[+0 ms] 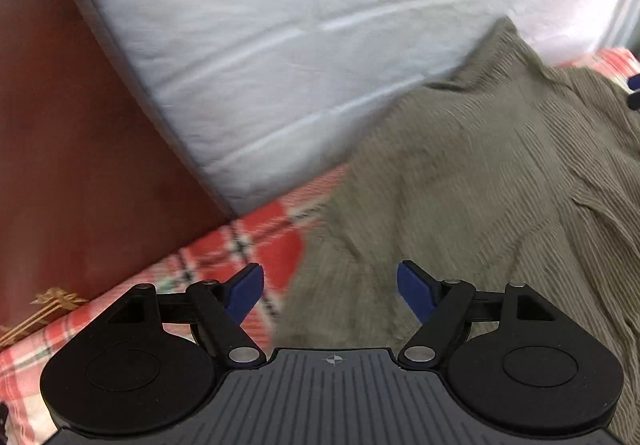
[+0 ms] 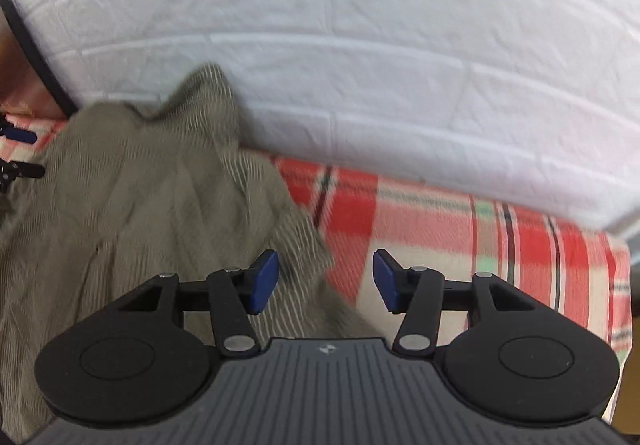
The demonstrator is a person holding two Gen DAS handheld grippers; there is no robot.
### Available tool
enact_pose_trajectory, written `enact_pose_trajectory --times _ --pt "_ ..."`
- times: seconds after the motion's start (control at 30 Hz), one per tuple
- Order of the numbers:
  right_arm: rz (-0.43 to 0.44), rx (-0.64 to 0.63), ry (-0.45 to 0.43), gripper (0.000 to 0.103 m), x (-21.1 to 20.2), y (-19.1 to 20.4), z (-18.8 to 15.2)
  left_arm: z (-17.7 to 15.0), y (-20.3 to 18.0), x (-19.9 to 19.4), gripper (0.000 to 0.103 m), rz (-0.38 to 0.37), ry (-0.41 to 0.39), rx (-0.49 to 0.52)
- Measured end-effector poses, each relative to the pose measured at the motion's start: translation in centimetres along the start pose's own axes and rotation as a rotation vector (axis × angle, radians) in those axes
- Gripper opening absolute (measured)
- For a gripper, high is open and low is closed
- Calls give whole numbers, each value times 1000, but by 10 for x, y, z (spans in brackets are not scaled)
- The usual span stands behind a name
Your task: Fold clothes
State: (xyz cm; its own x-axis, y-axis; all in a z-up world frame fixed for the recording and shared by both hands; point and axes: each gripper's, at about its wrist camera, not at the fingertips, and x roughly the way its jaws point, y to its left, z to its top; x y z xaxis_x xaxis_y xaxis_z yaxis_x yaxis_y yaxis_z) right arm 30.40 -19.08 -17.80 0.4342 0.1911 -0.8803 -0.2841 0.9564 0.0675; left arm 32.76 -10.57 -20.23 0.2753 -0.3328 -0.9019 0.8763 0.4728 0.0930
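Olive-green ribbed garment lying crumpled on the red plaid sheet, one corner propped up against the white brick-pattern wall (a brown wooden board visible at the left of the left wrist view). Left gripper above the near left edge of the cloth, blue pads wide apart and clamping nothing. Right gripper likewise spread with nothing between the fingers, over the right edge of the garment where it meets the sheet; contact with the fabric not possible to judge.
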Motion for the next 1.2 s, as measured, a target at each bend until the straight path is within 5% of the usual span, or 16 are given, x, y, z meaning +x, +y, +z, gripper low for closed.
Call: enact_pose_trajectory --times 0.17,0.3,0.37,0.4,0.43,0.47,0.53,0.67,0.9,0.97,1.03,1.1,1.2 --pt "7 20 -4 58 6 -4 -4 4 -7 10 82 6 37 -25" --pt "26 9 -4 57 15 -4 4 5 -3 17 36 15 54 -73" --pt "35 7 29 55 24 -4 6 5 -2 17 28 11 53 -98" --pt "43 10 49 39 28 -4 6 5 -2 16 19 12 50 -104" --pt "51 12 66 13 31 -4 6 4 -2 15 12 18 45 -101" --pt "51 13 67 5 30 -5 7 4 -3 13 10 25 40 -98" --pt "35 16 30 5 23 -7 11 2 -5 9 6 43 23 -87" --pt "3 60 -55 4 10 -20 24 5 1 8 6 68 1 -109" --pt "-86 54 -39 4 36 -13 28 17 3 23 10 103 14 -166" --pt "-112 67 -38 6 42 -12 24 16 3 22 20 119 11 -169" --pt "-143 41 -50 17 41 -5 23 13 4 17 66 154 14 -157" --pt "-143 25 -72 32 26 -4 23 9 8 2 77 175 4 -143" --pt "-97 52 -133 32 -14 -11 19 -3 14 -32 79 200 -31 -139"
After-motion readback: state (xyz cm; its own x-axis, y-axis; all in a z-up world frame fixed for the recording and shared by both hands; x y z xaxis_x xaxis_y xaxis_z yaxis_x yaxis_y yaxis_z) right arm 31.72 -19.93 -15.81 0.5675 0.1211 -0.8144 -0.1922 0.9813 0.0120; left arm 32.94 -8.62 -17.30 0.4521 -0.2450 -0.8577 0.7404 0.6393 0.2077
